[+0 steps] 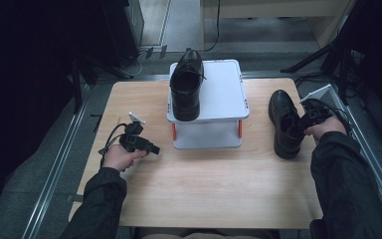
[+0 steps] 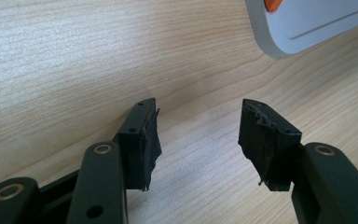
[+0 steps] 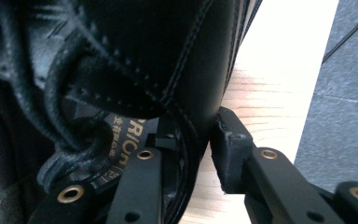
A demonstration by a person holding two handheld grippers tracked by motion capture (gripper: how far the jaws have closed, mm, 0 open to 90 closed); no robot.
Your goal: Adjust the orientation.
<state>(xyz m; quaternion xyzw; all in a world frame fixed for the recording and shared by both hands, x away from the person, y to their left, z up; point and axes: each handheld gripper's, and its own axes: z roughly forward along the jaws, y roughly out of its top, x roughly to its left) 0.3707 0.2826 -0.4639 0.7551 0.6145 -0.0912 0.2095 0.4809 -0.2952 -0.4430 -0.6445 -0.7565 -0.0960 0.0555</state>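
One black leather lace-up shoe [image 1: 185, 84] stands on the top of a white two-level stand [image 1: 224, 99], toe toward me. Its mate, a second black shoe [image 1: 282, 124], rests on the wooden table at the right. My right gripper [image 1: 306, 122] reaches into this shoe's opening from the right. In the right gripper view the right gripper [image 3: 193, 135] straddles the shoe's side wall [image 3: 191, 70], one jaw inside by the printed insole, the other outside with its pad close to the leather. My left gripper [image 1: 151, 148] rests on the table left of the stand. The left gripper [image 2: 198, 126] is open and holds nothing.
The stand [image 2: 307, 23] has orange posts and a lower shelf. The wooden table [image 1: 209, 184] has bare surface in front of the stand. The right shoe lies near the table's right edge, beyond which are floor rails and cables. Dark tripod legs stand at the far corners.
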